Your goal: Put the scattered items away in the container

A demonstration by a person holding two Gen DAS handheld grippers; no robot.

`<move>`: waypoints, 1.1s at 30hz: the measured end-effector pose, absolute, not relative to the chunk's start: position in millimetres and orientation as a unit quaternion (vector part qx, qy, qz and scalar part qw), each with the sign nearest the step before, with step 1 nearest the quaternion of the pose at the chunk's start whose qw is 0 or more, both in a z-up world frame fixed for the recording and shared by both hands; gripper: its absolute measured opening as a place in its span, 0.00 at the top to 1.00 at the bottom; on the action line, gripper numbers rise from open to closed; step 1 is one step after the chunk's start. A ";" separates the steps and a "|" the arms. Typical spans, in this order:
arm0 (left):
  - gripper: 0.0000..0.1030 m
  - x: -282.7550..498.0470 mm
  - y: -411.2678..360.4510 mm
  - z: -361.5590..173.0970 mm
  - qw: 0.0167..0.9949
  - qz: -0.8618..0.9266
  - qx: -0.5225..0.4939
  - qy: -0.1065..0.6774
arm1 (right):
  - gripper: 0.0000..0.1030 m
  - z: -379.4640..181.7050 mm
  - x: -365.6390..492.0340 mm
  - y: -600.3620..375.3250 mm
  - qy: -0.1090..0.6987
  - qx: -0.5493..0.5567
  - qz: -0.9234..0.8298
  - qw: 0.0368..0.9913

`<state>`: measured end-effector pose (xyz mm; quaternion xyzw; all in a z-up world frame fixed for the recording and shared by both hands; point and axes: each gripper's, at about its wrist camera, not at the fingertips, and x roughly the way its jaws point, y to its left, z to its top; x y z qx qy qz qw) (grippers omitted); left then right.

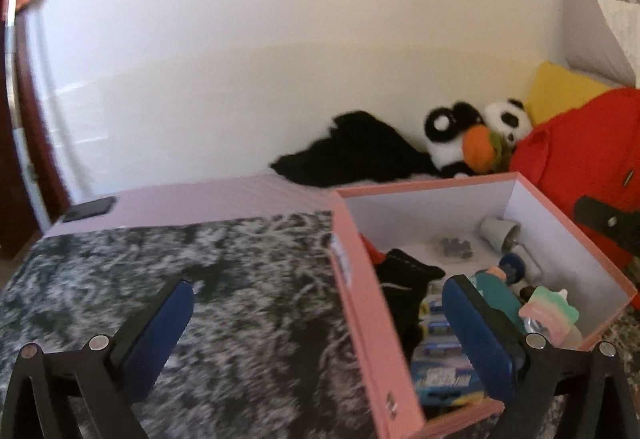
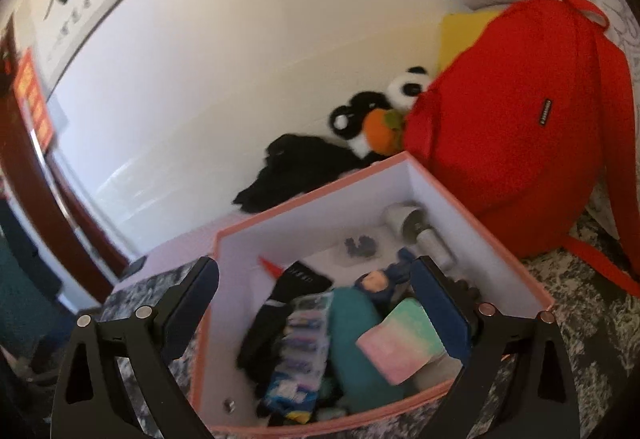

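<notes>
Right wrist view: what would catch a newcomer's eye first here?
The red backpack fills the right side, leaning behind the pink box. The box sits front and centre, crowded with small items, a pastel pink-and-green one near its front. Behind its far rim lies a panda plush against the white wall.

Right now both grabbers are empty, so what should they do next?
Probably swing the left gripper out over the blanket to hunt for leftovers. Both grippers are open and hold nothing, the pink box already holds the items, and only a dark phone-like thing lies loose nearby.
</notes>
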<state>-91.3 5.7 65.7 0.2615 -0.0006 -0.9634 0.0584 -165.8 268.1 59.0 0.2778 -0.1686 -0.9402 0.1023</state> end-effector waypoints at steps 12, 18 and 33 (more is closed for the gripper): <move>0.01 28.1 -27.1 66.3 0.107 -0.963 0.243 0.036 | 0.04 47.4 -61.3 187.8 -0.120 0.295 -0.935 0.155; 0.01 79.6 -54.7 44.0 0.164 -0.954 0.248 0.039 | 0.03 43.2 -9.1 126.5 -0.051 0.296 -0.932 0.203; 0.01 111.1 -104.8 15.4 0.209 -0.943 0.251 0.058 | 0.02 38.2 35.2 56.6 0.028 0.283 -0.933 0.219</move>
